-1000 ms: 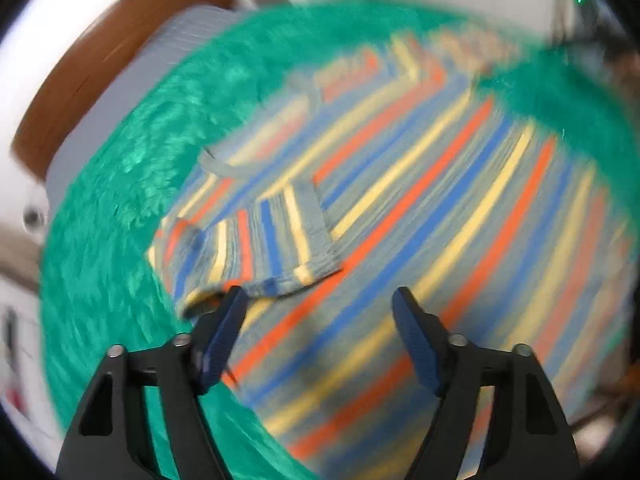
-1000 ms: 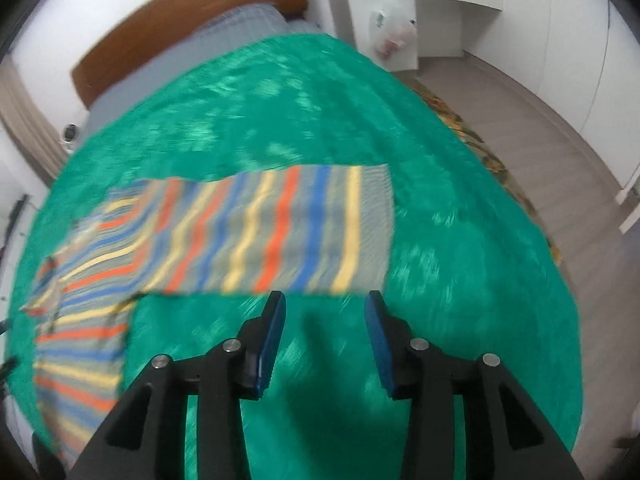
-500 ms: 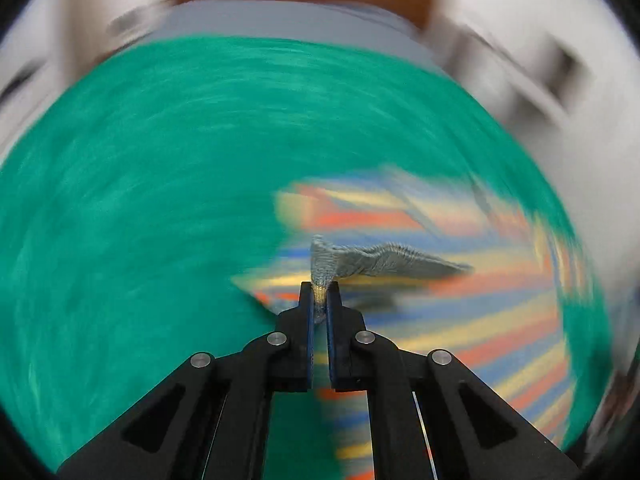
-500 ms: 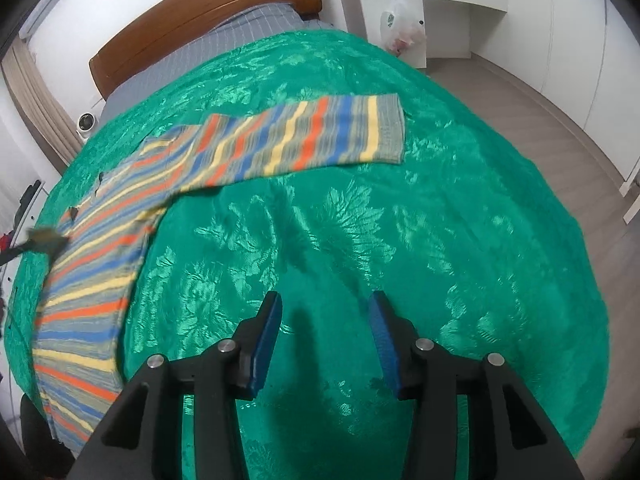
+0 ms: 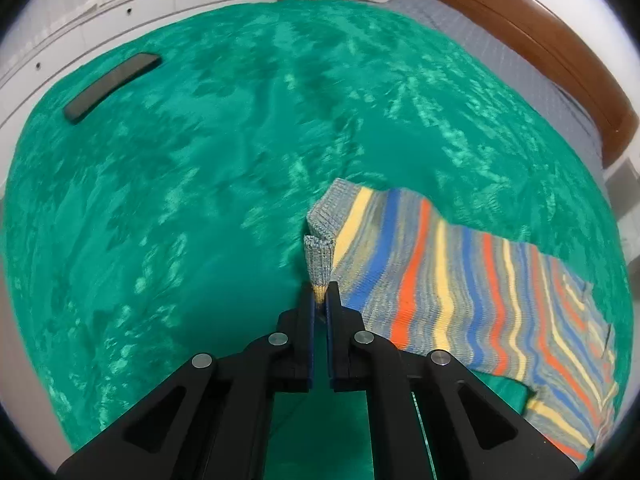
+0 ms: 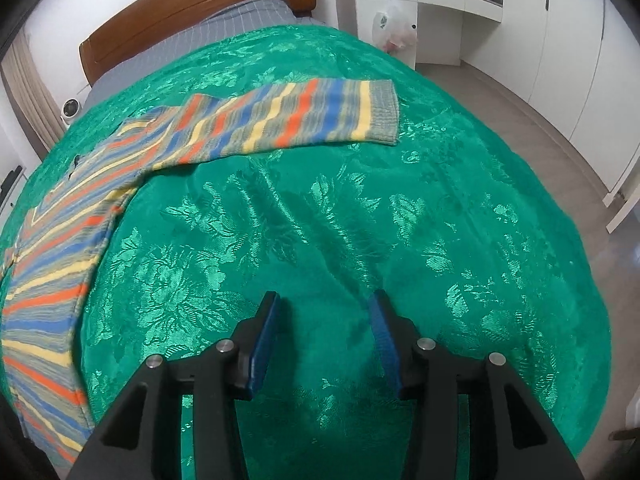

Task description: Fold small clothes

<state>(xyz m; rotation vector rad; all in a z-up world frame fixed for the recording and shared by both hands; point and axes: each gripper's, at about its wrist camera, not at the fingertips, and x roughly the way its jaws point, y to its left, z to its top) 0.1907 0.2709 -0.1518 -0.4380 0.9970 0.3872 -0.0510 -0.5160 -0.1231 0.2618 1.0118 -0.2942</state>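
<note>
A striped knit sweater (image 5: 460, 292) in grey, blue, orange and yellow lies on the green bedspread (image 5: 200, 200). My left gripper (image 5: 319, 300) is shut on the grey ribbed cuff (image 5: 318, 258) of one sleeve and holds that sleeve stretched out to the left of the body. In the right wrist view the other sleeve (image 6: 280, 120) lies flat, reaching right, with its cuff (image 6: 384, 114) at the end. The sweater's body (image 6: 52, 264) runs down the left. My right gripper (image 6: 322, 334) is open and empty above bare bedspread, well short of that sleeve.
A dark phone (image 5: 112, 86) lies on the bedspread at the far left. The wooden headboard (image 5: 540, 52) and grey sheet (image 6: 224, 24) are at the bed's head. White drawers (image 5: 120, 4), a white desk with a plastic bag (image 6: 394, 20), and wardrobes (image 6: 568, 40) surround the bed.
My left gripper went from open over the sweater to shut on the sleeve cuff, then pulled the sleeve out sideways. My right gripper drew back from the other sleeve and stayed open.
</note>
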